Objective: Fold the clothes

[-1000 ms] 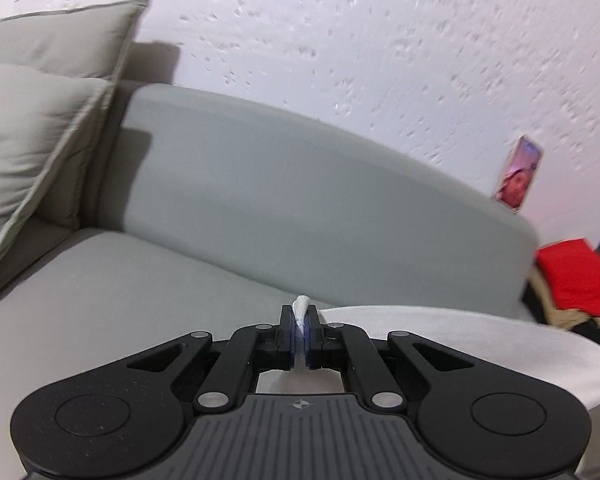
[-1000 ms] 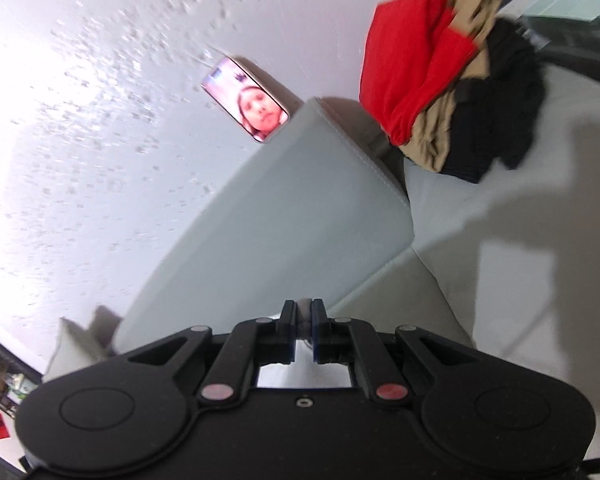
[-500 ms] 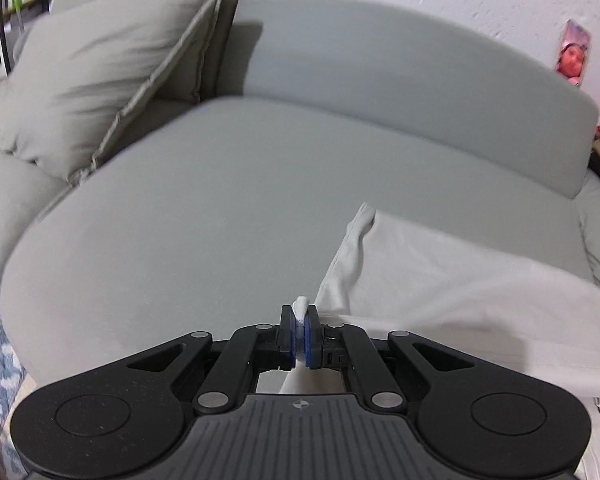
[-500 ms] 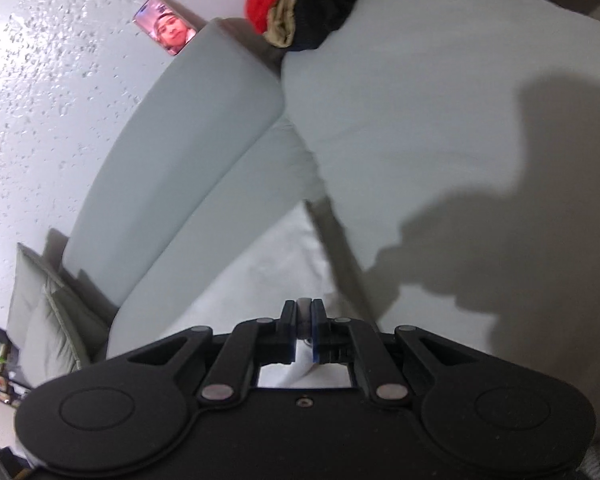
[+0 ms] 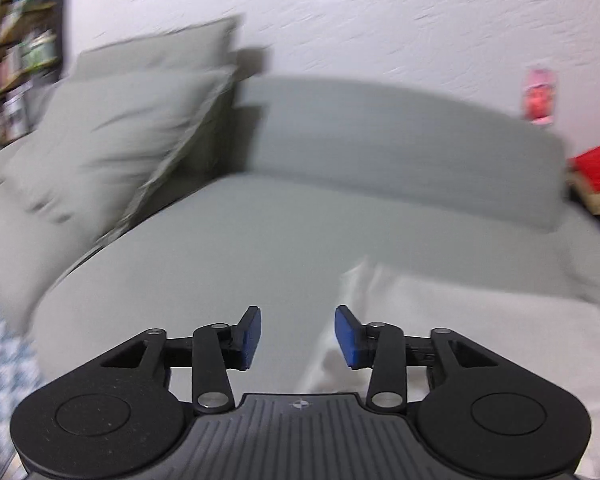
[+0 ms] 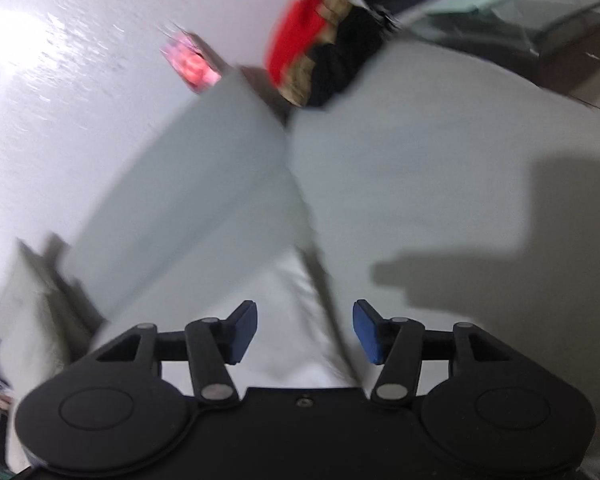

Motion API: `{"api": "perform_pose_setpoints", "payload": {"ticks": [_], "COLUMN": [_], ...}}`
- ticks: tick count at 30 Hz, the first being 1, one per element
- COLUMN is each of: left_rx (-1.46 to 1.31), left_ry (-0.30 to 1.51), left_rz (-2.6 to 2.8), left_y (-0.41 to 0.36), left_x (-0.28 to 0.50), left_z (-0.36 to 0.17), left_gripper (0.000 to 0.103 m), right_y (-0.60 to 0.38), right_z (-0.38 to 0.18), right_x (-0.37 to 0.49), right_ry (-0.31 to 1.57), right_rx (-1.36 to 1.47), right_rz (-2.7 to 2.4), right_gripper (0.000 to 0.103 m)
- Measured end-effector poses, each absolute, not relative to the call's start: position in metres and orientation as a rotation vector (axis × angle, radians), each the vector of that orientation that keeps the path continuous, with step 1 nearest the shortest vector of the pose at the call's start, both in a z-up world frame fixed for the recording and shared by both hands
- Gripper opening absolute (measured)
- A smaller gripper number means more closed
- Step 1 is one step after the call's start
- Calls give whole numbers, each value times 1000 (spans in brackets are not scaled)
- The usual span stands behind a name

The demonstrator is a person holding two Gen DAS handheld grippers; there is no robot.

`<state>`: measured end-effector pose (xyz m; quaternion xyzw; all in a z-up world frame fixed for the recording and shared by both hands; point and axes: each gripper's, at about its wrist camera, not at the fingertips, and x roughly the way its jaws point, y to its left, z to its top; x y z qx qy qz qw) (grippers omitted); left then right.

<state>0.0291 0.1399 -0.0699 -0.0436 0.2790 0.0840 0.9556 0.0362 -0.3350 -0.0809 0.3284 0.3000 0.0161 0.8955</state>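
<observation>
I see both claws letting go at once: half a second back each was clenched on a pinch of white cloth, and now the left gripper (image 5: 298, 336) has its blue pads spread and its jaws opening, with nothing pressed between them. The white garment (image 5: 452, 344) it had held now lies released on the grey sofa seat (image 5: 228, 248), its left edge running just under the right-hand pad and the rest spreading off toward the seat's right side. On my other camera the right gripper (image 6: 305, 332) is likewise released, jaws opening, and the garment (image 6: 288, 320) lies flat below the gap, reaching back toward the backrest (image 6: 188, 208). Both views are smeared with motion blur. The pile of red, tan and black clothes (image 6: 324, 64) sits at the far end of the sofa, well apart from the white garment.
</observation>
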Motion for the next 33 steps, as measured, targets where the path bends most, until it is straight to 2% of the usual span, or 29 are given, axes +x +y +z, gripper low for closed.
{"api": "perform_pose_setpoints", "payload": {"ticks": [4,10,12,15,17,21,26,27,30,33], "left_rx": [-68,82,118,208,187,73,-30,-6,123,208], "left_ry": [663,800,896,945,962,874,740,731,729,892], "left_rz": [-25,-88,-132,-287,-406,-423,-225,-200,-117,-58], "left_y": [106,59,58,53,61,86,96,90,70,66], "left_x": [65,104,110,65,25,-25,4,14,38,44], "left_z": [-83,-116,-133,-128,-114,-93,-85,-88,-102,-122], "left_gripper": [45,46,41,37,41,46,48,48,48,46], "right_y": [-299,-256,-255,-256,-262,-285,-289,-283,-254,-238], "right_z": [-93,-113,-125,-126,-124,-111,-92,-89,-84,-101], "right_x": [70,111,120,105,80,35,42,45,53,61], "right_ry": [734,884,969,1103,1199,1140,911,878,818,946], "right_rx": [648,527,534,544,587,644,670,628,374,192], "right_rz": [215,245,245,365,520,647,554,521,353,177], "right_gripper": [46,46,45,41,40,44,43,38,36,36]}}
